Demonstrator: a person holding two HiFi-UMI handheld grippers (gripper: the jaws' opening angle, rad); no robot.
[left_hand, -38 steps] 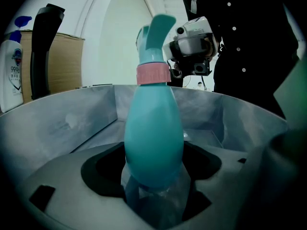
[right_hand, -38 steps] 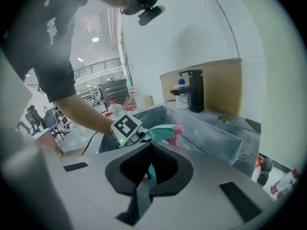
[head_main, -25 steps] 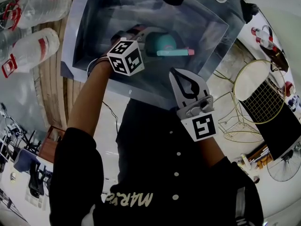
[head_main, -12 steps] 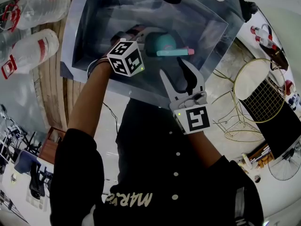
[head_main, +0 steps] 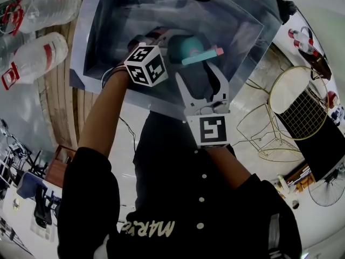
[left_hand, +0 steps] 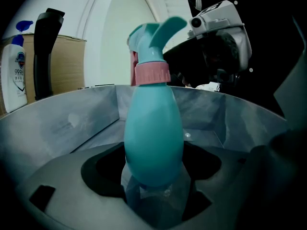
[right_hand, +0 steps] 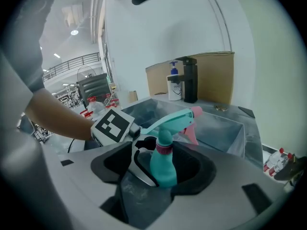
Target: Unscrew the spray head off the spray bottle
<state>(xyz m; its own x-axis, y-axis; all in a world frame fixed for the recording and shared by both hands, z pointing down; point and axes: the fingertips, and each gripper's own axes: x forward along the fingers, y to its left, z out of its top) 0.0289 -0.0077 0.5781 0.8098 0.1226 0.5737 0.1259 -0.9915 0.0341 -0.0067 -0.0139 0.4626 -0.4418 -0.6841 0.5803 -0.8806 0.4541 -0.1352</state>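
**Two grippers at one spray bottle, above the sink**

One teal spray bottle [left_hand: 153, 133] stands upright above the metal sink [head_main: 108, 20]. Its spray head [left_hand: 154, 36] sits on the neck over a pink collar [left_hand: 151, 74], with a pink trigger below the nozzle. The left gripper [left_hand: 153, 188] has its fingers closed on the bottle's lower body and carries it. The right gripper [head_main: 198, 75] points at the bottle from the person's side. Its fingers [head_main: 181, 85] are opening, and the bottle's neck and head stand in the gap between them without touching the pads. At the sink's far rim stand a black faucet [right_hand: 190, 79] and a white soap dispenser [right_hand: 173, 86], with a cardboard box [right_hand: 213, 75] just behind them. Several clear plastic bottles [head_main: 38, 53] lie beside the sink on the wooden bench [head_main: 60, 90]. A wire basket [head_main: 302, 104] stands well apart on the floor.
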